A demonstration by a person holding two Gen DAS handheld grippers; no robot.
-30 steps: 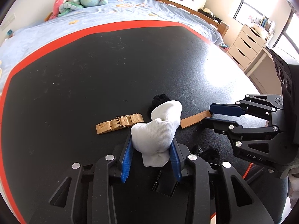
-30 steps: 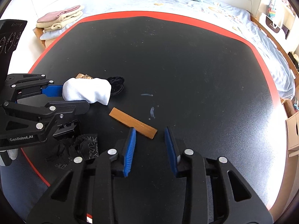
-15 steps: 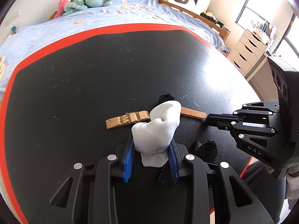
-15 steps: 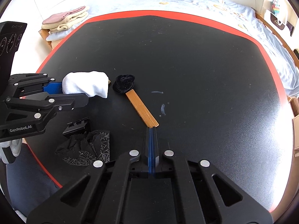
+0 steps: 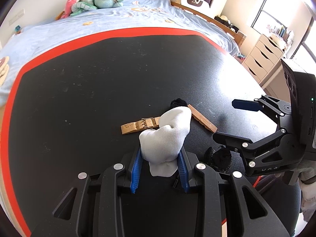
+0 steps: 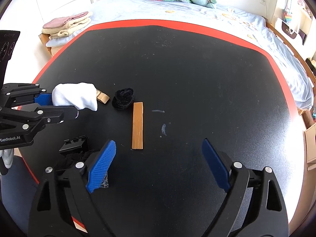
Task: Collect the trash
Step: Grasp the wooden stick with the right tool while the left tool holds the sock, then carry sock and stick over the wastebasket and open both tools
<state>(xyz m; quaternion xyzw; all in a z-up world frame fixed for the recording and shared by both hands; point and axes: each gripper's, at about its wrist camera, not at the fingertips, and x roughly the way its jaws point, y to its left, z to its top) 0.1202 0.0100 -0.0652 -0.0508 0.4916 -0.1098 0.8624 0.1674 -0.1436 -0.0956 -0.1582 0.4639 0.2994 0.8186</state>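
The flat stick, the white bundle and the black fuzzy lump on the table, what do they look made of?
Flat stick: likely wood or bamboo, with tan, unpainted faces and fine lengthwise grain. White bundle: knit fabric, perhaps a sock, judging by its fine woven mesh and soft folds where the left gripper squeezes it. Black lump: fuzzy fibre, maybe chenille or yarn; too dark to say.

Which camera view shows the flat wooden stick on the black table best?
The right wrist view: the flat wooden stick lies whole and unobstructed ahead of the opening right tool, nothing between its fingers. In the left wrist view the white cloth, gripped by the left tool, hides one end.
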